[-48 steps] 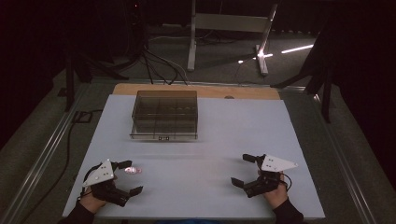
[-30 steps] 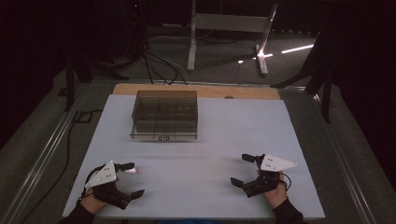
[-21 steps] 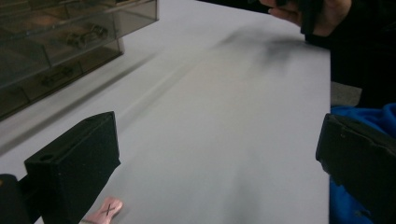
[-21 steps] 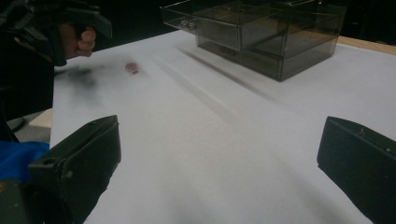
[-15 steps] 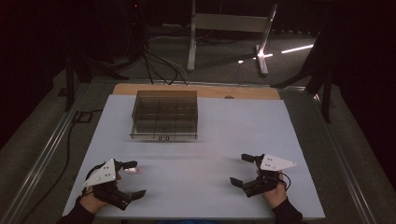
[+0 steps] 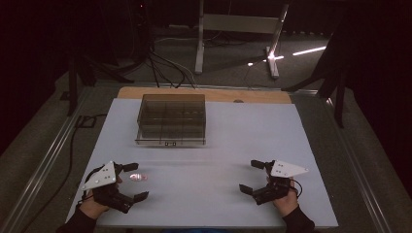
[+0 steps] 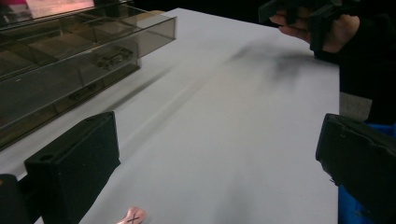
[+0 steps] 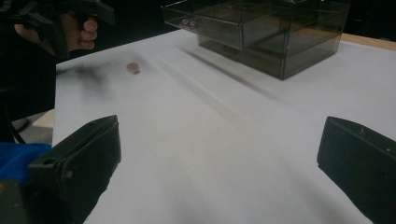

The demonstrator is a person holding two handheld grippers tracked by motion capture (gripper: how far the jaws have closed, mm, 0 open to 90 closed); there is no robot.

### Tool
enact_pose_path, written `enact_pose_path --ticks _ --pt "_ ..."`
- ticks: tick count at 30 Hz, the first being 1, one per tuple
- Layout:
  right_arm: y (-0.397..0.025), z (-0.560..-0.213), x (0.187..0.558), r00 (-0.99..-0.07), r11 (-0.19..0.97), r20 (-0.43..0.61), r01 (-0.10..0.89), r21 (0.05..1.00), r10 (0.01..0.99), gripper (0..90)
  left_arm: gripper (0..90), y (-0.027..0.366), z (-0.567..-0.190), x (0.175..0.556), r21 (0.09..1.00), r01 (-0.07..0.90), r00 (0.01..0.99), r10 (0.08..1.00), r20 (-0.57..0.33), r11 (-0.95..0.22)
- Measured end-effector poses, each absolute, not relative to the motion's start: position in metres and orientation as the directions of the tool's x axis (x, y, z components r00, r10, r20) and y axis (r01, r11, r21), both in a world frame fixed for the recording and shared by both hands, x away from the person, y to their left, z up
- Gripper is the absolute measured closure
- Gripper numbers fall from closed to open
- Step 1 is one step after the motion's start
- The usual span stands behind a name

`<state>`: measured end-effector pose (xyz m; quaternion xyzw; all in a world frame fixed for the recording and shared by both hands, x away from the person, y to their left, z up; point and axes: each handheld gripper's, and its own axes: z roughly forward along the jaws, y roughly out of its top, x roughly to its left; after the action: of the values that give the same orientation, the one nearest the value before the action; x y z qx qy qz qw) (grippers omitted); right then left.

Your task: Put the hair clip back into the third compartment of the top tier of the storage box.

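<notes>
White table (image 6: 214, 194), dark room. Small pink piece (image 6: 137, 177) just beside left gripper (image 6: 132, 182), jaws spread, empty. Right gripper (image 6: 251, 175) well apart, likewise spread.

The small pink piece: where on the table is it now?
In the high view, the small pink piece lies on the white table, near left, beside the open left gripper.

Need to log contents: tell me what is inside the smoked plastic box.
The box shows divider walls forming compartments, which look empty; its tinted walls and dim light could hide small items.
</notes>
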<state>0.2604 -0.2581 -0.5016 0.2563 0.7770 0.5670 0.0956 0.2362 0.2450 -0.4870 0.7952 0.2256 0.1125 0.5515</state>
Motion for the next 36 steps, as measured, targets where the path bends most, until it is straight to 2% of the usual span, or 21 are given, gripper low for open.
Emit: enact_pose_path --ticks 16,31,36 --pt "-0.258 -0.502 0.261 -0.848 0.228 0.146 0.297 0.927 0.509 0.0 0.5 0.263 -0.492 0.244 0.922 0.281 0.838 0.536 -0.101 -0.266" --pt "-0.258 -0.502 0.260 -0.849 0.233 0.143 0.296 0.926 0.508 0.0 0.5 0.278 -0.499 0.251 0.900 0.326 0.801 0.590 -0.100 -0.290" --pt "-0.258 -0.502 0.261 -0.848 0.234 0.147 0.300 0.925 0.509 0.0 0.6 0.284 -0.502 0.258 0.877 0.396 0.770 0.618 -0.156 -0.273"
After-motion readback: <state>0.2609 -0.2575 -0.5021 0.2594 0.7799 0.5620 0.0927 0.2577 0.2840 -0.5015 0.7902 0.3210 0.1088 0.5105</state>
